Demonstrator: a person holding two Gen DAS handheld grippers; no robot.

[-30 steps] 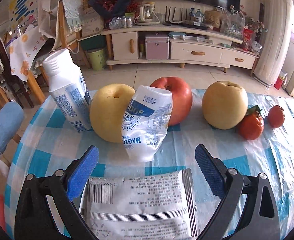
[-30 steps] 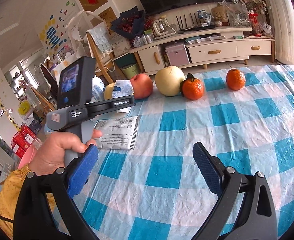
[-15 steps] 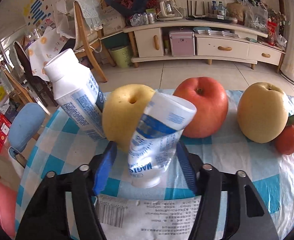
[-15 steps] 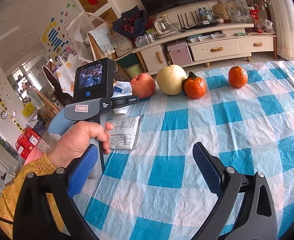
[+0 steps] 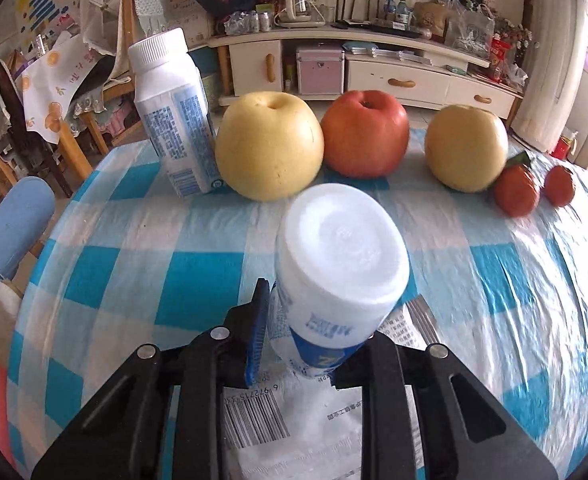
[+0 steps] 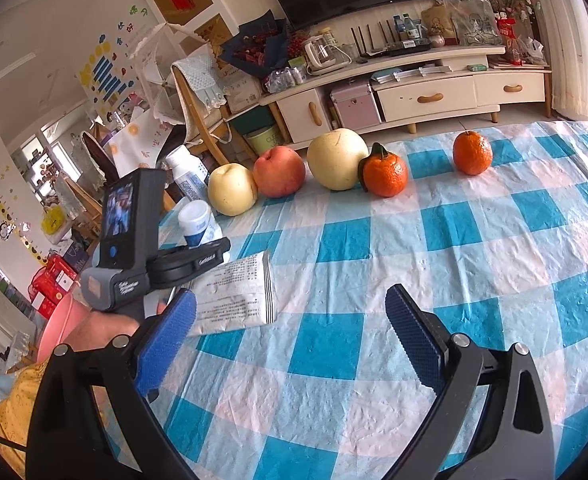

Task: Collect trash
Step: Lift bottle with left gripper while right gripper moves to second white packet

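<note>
The crumpled white cup (image 5: 339,276) with blue print is held in the left tool (image 5: 313,344); the two blue pads press on its lower part, and its flat white bottom points away from the camera. In the right wrist view the same cup (image 6: 196,220) is above the worktop, not touching it, and stands up from the front of the left tool (image 6: 198,256).

Directly under the cup, a flat white wrapper (image 5: 294,420) with a barcode lies on the blue and white checked cloth of the worktop (image 5: 142,268). Behind it, near the far edge, there is a row: an upright white bottle (image 5: 172,120) with a screw cap, just beside a yellow pear (image 5: 270,146), then a red apple (image 5: 365,132), a second yellow pear (image 5: 466,147) and two small oranges (image 5: 517,190), one with a green leaf.

The right tool (image 6: 290,328) is wide, with nothing between its blue pads (image 6: 413,332). It is over a bare part of the cloth, well apart from the fruit, and the wrapper (image 6: 234,296) lies just beside its left pad.
</note>
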